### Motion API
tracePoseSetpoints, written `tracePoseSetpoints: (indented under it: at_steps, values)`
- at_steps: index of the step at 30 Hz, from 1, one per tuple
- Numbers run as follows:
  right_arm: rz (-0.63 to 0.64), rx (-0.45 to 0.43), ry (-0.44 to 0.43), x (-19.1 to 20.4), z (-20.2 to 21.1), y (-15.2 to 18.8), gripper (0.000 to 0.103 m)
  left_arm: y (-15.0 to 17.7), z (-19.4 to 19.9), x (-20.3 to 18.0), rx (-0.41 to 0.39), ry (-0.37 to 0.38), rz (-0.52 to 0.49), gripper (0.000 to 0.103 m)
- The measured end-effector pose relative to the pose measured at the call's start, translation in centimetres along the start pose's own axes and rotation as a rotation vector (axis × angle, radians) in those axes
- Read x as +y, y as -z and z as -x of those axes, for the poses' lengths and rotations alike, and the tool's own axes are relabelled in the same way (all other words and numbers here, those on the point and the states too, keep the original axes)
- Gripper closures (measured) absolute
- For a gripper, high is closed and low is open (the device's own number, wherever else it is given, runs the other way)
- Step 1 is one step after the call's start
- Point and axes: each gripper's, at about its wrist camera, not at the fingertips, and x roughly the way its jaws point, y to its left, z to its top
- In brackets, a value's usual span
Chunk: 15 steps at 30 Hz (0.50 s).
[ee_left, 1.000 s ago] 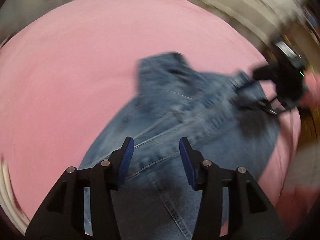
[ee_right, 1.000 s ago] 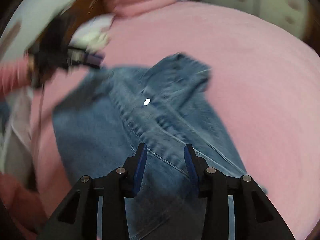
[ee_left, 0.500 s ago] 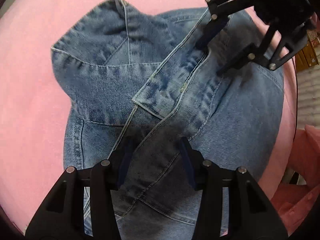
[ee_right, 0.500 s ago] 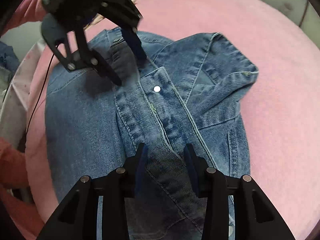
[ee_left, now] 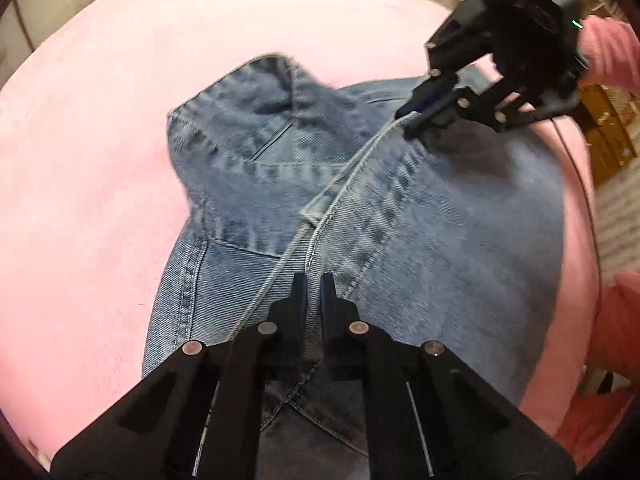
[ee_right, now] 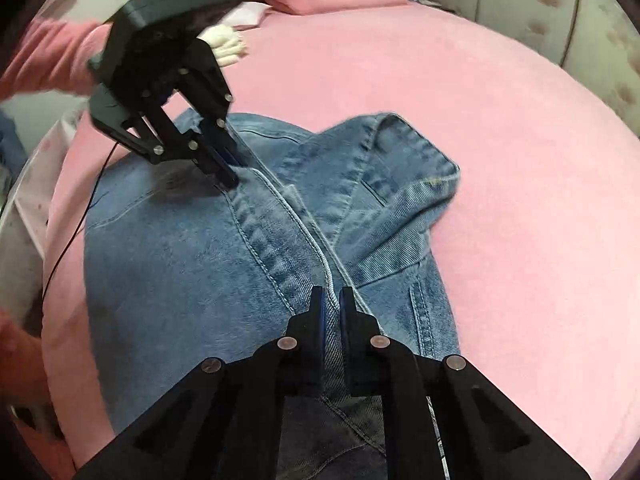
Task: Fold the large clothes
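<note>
Both units identical in build. Left gripper (ee_left: 314, 280): matte black plastic linkage, two angular arms per side, round silver pivot screws along each arm; narrow black fingers (ee_left: 297, 300) with blue pads on the inner faces. Right gripper (ee_right: 332, 294): same black frame, same silver screw heads, blue pad edge visible on the inner faces. Seen from the opposite camera, each unit carries a boxy black housing above the linkage. A small green light glows on the right unit's housing. A thin black cable (ee_right: 72, 236) trails from the left unit. Person's sleeve (ee_left: 608, 56): pink, soft knit-like fabric, on both arms.
</note>
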Motion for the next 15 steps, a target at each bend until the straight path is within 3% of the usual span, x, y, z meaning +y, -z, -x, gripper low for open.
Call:
tracePoseSetpoints:
  at_steps: [3, 5, 8, 9, 11, 12, 15]
  values:
    - [-0.006, 0.019, 0.097, -0.1, -1.3, 0.3, 0.091, -0.2, -0.9, -0.1, 0.014, -0.106, 0.047, 0.086]
    - [-0.105, -0.013, 0.131, -1.8, -0.8, 0.4, 0.090, -0.4, -0.1, 0.8, 0.009, -0.217, 0.165, 0.069]
    - [-0.343, -0.095, 0.182, -4.3, 1.7, 1.4, 0.090, 0.4, 2.4, 1.7, -0.047, -0.303, 0.331, 0.068]
    - [-0.457, -0.115, 0.223, -5.0, 3.0, 2.3, 0.090, 1.1, 4.0, 1.6, -0.109, -0.307, 0.440, 0.068]
    - [-0.646, -0.161, 0.220, -4.8, 4.4, 3.7, 0.090, 3.1, 6.0, 0.9, -0.210, -0.253, 0.653, 0.068]
    - [-0.806, -0.216, 0.152, -4.7, 5.1, 5.4, 0.090, 4.0, 6.6, 0.4, -0.250, -0.220, 0.743, 0.068]
    - [-1.043, -0.290, 0.002, -1.1, 4.0, 8.4, 0.093, 6.3, 5.8, -3.0, -0.331, -0.128, 0.945, 0.068]
